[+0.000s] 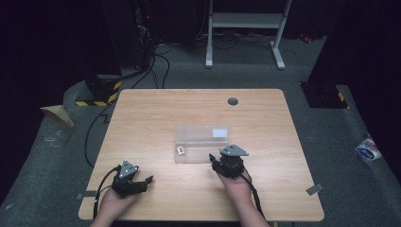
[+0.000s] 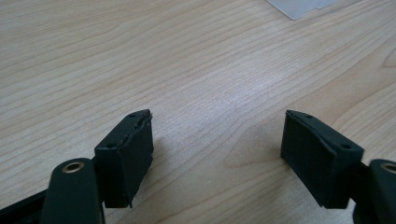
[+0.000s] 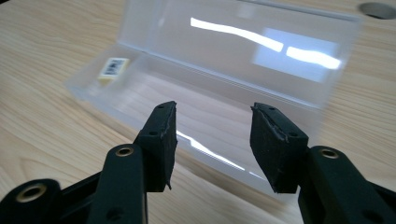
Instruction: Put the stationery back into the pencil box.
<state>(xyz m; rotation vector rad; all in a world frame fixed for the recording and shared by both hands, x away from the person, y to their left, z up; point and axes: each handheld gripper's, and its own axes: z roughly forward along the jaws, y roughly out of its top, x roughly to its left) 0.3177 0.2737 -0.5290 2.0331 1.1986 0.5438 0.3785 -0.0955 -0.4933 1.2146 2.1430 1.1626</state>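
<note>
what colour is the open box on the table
Clear, see-through plastic box; best in the right gripper view.

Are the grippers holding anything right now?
No, nothing. The left gripper is open over bare table. The right gripper is open too, just in front of the clear plastic box, not touching it.

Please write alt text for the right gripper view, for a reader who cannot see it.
The right gripper, jaws open with nothing between them, points at a clear plastic box lying open on a wooden table. A small white item lies at the box's left end.
</note>
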